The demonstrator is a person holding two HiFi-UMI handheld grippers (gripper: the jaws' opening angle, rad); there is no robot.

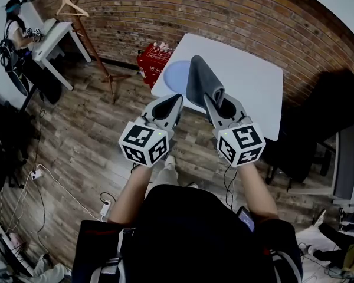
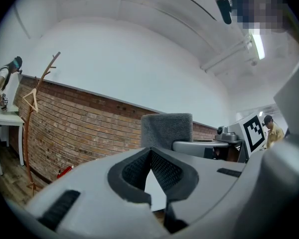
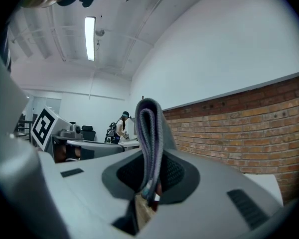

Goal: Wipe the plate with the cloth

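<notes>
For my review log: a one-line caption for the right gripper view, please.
Right gripper clamps a folded grey cloth that stands upright, brick wall behind.

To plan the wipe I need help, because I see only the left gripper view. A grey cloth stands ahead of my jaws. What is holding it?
Observer: The right gripper holds it. Its own view shows the jaws shut on the folded cloth.
Operator: Thank you. Where is the plate? I do not see it.
Observer: The head view shows a pale blue plate on the white table, near its left edge, partly behind the cloth.
Operator: And where is my gripper relative to the plate?
Observer: In the head view the left gripper points at the table's near edge, just before the plate and left of the cloth.
</notes>
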